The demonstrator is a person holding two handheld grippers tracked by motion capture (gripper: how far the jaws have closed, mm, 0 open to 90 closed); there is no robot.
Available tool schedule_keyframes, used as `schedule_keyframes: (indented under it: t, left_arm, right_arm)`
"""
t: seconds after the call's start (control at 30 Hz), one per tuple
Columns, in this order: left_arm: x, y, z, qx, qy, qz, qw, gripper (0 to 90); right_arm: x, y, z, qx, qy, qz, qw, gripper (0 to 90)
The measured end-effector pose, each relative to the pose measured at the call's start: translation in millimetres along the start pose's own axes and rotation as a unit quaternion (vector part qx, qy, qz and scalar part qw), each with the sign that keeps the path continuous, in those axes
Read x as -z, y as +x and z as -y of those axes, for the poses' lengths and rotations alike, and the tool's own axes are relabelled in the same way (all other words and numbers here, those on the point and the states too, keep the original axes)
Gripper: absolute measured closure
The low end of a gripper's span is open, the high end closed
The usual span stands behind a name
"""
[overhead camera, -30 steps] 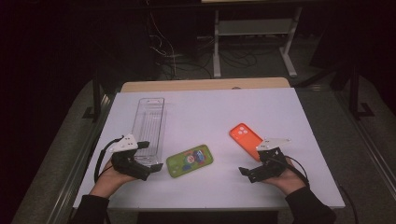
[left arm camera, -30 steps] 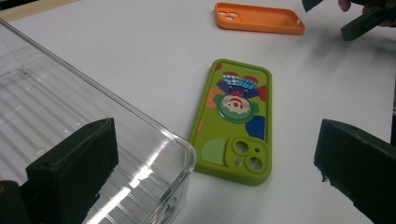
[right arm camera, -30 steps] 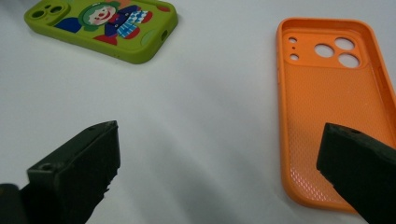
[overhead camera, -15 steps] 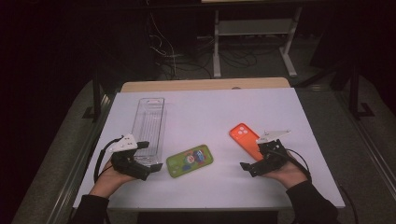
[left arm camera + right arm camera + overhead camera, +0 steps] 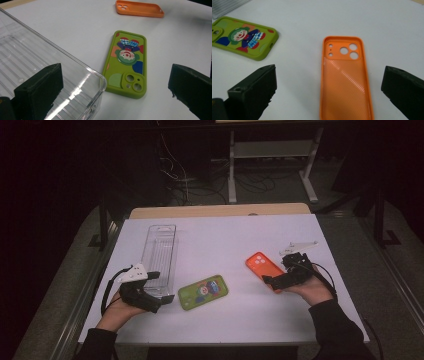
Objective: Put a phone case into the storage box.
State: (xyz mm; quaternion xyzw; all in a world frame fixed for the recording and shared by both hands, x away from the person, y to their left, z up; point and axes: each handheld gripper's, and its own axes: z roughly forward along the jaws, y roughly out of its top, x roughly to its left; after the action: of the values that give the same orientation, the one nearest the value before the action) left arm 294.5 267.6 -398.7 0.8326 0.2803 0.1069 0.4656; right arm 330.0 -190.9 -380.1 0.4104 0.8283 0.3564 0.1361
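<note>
Right claw (image 5: 272,281): had moved forward and inward over the last second, from a spot just off the case's near right to its near end; jaws stood wide, straddling the orange phone case in the right gripper view, holding nothing.
Orange phone case (image 5: 347,75): lay flat on the white surface (image 5: 240,240), hollow side up, camera cut-outs at the far end; unmoved.
Left claw (image 5: 160,302): had kept its place at the near end of the clear plastic tray (image 5: 160,257); jaws wide, empty, one jaw in front of the tray's corner.
Green clown phone case (image 5: 126,62): flat, printed side up, between the two claws; unmoved.
Meaning: the right hand's approach looked nearly done; closing on the orange case seemed the likely next step, with no grasp yet made.
</note>
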Motion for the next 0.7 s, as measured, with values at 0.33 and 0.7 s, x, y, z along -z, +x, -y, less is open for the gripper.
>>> schedule_keyframes:
  t: [0.33,0.7]
  left_arm:
    - [-1.5,1.1,-0.7,0.010,-0.005,-0.001,0.9999,0.0]
    - [-2.5,1.7,-0.4,0.010,-0.005,-0.002,0.9999,0.0]
  right_arm:
    - [-5.1,-16.5,-23.8,-0.007,-0.006,0.007,0.9999,0.0]
    - [-24.6,-26.5,-38.2,-0.012,0.005,0.010,0.9999,0.0]
